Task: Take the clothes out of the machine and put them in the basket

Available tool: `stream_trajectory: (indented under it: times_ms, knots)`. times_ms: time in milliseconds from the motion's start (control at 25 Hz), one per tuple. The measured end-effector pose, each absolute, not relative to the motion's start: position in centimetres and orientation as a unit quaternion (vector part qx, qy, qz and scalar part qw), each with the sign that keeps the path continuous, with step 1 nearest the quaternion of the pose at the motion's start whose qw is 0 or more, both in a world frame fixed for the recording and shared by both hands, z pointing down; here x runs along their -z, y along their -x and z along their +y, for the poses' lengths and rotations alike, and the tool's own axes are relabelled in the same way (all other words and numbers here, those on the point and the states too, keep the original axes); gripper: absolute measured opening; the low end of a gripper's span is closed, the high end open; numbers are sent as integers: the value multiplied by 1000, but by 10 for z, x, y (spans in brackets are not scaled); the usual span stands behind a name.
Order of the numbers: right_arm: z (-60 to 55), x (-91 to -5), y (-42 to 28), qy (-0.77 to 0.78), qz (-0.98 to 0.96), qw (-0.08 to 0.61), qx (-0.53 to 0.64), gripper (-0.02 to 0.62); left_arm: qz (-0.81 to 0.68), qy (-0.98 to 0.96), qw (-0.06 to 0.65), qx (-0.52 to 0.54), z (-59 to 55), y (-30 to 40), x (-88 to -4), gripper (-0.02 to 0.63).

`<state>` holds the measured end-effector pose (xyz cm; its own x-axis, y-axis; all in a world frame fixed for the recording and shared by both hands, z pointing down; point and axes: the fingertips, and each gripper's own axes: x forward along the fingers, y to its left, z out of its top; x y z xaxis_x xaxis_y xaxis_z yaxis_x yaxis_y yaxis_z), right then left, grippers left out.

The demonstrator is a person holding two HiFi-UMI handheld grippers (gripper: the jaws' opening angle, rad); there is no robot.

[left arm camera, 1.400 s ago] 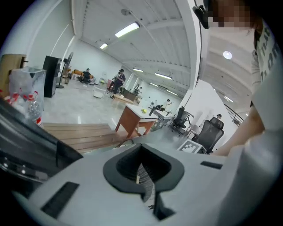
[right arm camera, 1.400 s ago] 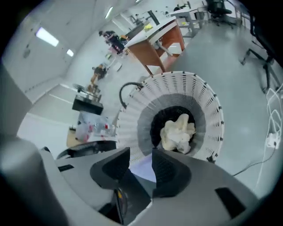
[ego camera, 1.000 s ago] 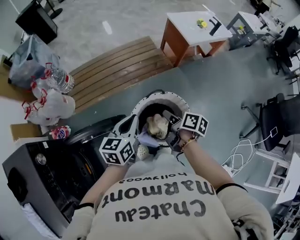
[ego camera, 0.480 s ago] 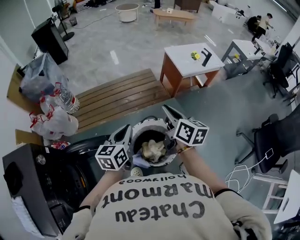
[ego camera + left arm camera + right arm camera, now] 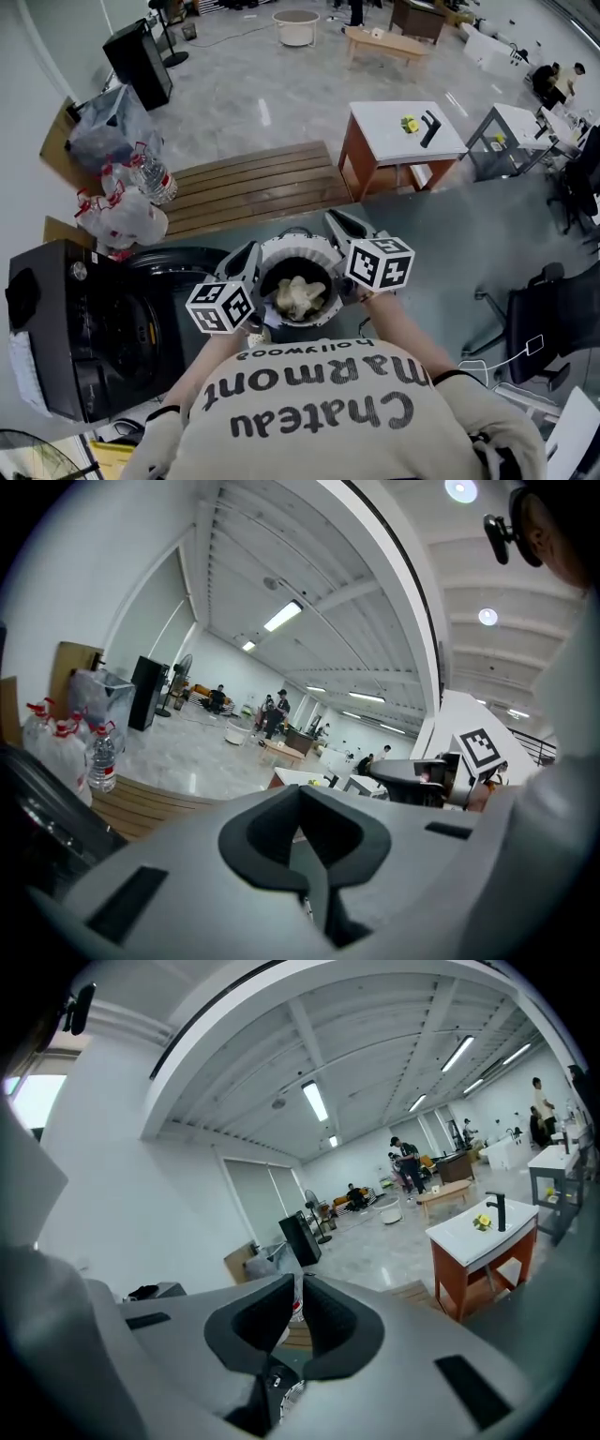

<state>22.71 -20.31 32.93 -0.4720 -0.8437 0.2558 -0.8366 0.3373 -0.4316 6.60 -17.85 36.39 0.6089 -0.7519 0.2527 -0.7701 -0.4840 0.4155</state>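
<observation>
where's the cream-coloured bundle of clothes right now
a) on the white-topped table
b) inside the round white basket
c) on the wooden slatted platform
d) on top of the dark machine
b: in the head view the cream clothes lie inside the round white basket, directly in front of the person.

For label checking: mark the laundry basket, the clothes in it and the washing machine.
laundry basket (image 5: 296,245), head view, far rim.
clothes (image 5: 298,296), head view, middle of pale bundle.
washing machine (image 5: 56,328), head view, dark body.
</observation>
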Motion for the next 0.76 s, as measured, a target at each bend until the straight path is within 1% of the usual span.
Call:
stream_trajectory:
  times_ms: [360, 760]
  knots:
    - [-189, -344, -254, 485, 836, -14, 256, 51, -499, -833, 238, -9, -140, -78, -365, 8]
    - [-183, -362, -255, 463, 845, -23, 264, 51, -531, -812, 242, -3, -117, -75, -378, 8]
